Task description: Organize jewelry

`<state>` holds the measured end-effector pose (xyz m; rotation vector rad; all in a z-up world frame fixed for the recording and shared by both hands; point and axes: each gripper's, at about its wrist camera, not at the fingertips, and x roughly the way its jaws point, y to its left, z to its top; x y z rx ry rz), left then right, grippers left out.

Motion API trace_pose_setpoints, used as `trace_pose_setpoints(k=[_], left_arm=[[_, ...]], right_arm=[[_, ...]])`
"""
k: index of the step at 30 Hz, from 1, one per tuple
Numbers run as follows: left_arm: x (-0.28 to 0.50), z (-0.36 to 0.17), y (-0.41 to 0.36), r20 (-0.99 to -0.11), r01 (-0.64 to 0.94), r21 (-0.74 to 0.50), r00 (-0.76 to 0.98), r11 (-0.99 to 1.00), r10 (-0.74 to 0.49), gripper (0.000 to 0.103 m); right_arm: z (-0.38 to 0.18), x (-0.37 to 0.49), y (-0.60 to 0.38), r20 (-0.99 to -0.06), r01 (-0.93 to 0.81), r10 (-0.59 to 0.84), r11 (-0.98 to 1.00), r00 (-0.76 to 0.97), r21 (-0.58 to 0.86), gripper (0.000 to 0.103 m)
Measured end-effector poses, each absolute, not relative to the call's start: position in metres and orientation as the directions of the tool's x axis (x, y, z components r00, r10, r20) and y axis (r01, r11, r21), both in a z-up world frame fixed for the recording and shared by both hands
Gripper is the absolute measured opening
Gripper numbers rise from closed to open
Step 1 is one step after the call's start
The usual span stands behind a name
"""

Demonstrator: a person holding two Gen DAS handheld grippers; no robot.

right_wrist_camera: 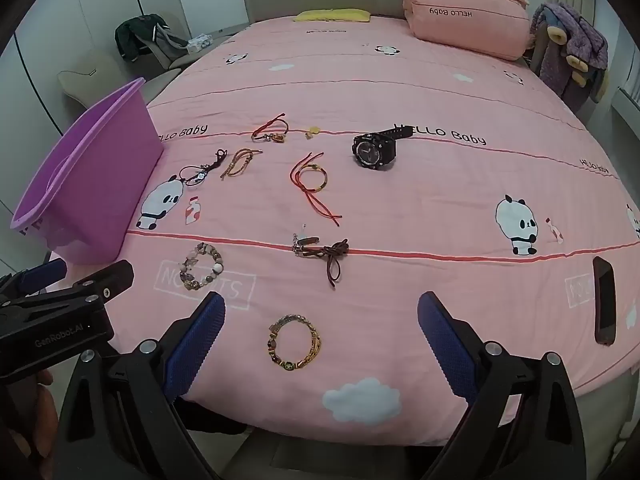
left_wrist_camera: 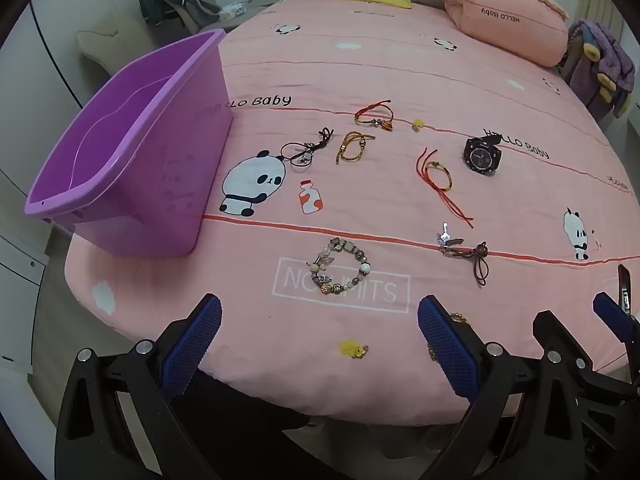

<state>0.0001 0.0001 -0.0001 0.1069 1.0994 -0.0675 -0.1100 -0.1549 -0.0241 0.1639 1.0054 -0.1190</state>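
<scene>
Several pieces of jewelry lie spread on the pink bed sheet (left_wrist_camera: 360,60). A beaded bracelet (left_wrist_camera: 342,268) lies just ahead of my open, empty left gripper (left_wrist_camera: 320,340); it also shows in the right wrist view (right_wrist_camera: 202,266). A small yellow charm (left_wrist_camera: 354,349) lies between the left fingers. A gold chain bracelet (right_wrist_camera: 295,342) lies between the fingers of my open, empty right gripper (right_wrist_camera: 320,340). Farther off lie a brown cord bracelet (right_wrist_camera: 322,254), a red cord bangle (right_wrist_camera: 314,184), a black watch (right_wrist_camera: 374,151) and other cord bracelets (right_wrist_camera: 240,162). An empty purple bin (left_wrist_camera: 120,152) stands at the left.
A black phone (right_wrist_camera: 604,306) lies near the bed's right edge. A pink pillow (right_wrist_camera: 468,20) and a yellow cloth (right_wrist_camera: 332,15) sit at the head. A chair with dark clothes (right_wrist_camera: 140,36) stands left, purple clothing (right_wrist_camera: 572,56) hangs at the right.
</scene>
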Motion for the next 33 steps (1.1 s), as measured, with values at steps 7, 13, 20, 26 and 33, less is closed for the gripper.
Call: trace_pose_setpoints(k=[7, 13, 20, 26, 33], left_arm=[[0.000, 0.000, 0.002, -0.889, 0.108, 0.055, 0.458, 0.993, 0.000, 0.097], [0.000, 0.005, 0.009, -0.886, 0.101, 0.046, 0.464, 0.994, -0.006, 0.097], [-0.002, 0.003, 0.005, -0.885, 0.100, 0.054, 0.467, 0.994, 0.001, 0.097], [0.000, 0.003, 0.013, -0.888, 0.086, 0.049, 0.461, 0.995, 0.004, 0.097], [0.003, 0.000, 0.021, -0.890, 0.090, 0.056, 0.456, 0.994, 0.009, 0.097]], right_arm=[[-0.023, -0.112, -0.154, -0.846, 0.176, -0.025, 0.981, 0.533, 0.082, 0.093], [-0.023, -0.111, -0.149, -0.847, 0.175, -0.021, 0.981, 0.532, 0.086, 0.093], [-0.021, -0.109, -0.149, -0.847, 0.174, -0.016, 0.980, 0.532, 0.091, 0.093], [-0.023, -0.112, -0.153, -0.845, 0.169, -0.007, 0.981, 0.534, 0.098, 0.093], [-0.024, -0.113, -0.153, -0.847, 0.166, -0.005, 0.981, 0.532, 0.098, 0.093]])
